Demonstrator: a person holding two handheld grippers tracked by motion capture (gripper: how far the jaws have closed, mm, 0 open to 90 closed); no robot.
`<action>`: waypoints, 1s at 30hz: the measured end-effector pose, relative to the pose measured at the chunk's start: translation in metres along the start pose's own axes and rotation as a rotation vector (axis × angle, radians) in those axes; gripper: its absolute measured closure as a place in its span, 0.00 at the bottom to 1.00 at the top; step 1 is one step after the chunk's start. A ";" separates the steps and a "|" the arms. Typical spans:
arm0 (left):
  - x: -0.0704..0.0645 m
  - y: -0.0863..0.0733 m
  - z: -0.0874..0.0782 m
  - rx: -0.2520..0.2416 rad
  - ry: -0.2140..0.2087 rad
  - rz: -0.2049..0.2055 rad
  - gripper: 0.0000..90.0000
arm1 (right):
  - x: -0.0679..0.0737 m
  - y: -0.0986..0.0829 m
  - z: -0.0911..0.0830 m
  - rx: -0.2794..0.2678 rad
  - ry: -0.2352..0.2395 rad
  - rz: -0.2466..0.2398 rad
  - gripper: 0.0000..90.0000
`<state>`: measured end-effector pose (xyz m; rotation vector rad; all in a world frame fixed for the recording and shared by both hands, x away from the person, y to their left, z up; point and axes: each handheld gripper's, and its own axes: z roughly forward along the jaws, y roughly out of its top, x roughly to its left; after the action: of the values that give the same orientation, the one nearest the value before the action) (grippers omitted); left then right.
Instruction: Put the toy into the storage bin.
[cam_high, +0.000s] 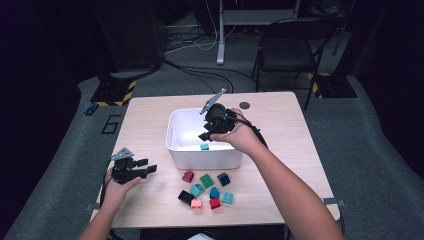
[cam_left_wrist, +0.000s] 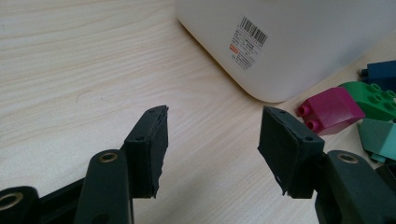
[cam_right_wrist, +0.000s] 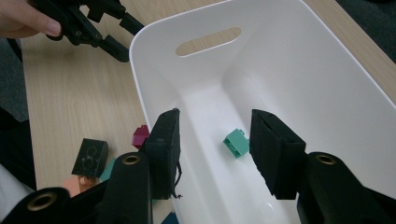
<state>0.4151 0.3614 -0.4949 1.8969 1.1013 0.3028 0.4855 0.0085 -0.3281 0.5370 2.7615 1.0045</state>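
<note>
A white bin (cam_high: 176, 146) stands mid-table with one teal brick (cam_high: 204, 147) on its floor, the same brick (cam_right_wrist: 236, 143) lying below my right gripper's jaws. My right gripper (cam_high: 206, 136) hangs open over the bin's (cam_right_wrist: 154, 56) near side, nothing between its fingers (cam_right_wrist: 164, 154). My left gripper (cam_high: 148, 166) rests open and low at the table's left front, with its pads (cam_left_wrist: 149, 149) empty and the bin wall (cam_left_wrist: 289, 46) ahead. Loose bricks lie in front of the bin: a magenta one (cam_high: 188, 176), a green one (cam_high: 206, 180), a dark blue one (cam_high: 223, 179).
More bricks cluster near the front edge: black (cam_high: 185, 197), pink (cam_high: 196, 204), red (cam_high: 215, 203) and teal ones (cam_high: 227, 198). A dark round disc (cam_high: 244, 105) sits in the tabletop behind the bin. A chair (cam_high: 292, 42) and cables stand beyond the table.
</note>
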 end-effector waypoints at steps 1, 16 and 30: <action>0.000 0.000 0.000 0.001 0.000 0.001 0.47 | 0.001 -0.002 -0.004 -0.007 0.001 0.001 0.59; -0.001 0.000 0.000 0.017 -0.001 0.005 0.47 | 0.013 -0.040 -0.042 -0.062 -0.033 0.020 0.59; -0.001 0.000 0.000 0.014 -0.001 0.005 0.47 | 0.036 -0.083 -0.062 -0.121 -0.039 0.031 0.59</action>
<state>0.4145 0.3605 -0.4947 1.9124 1.1011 0.2978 0.4124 -0.0731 -0.3349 0.5762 2.6454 1.1472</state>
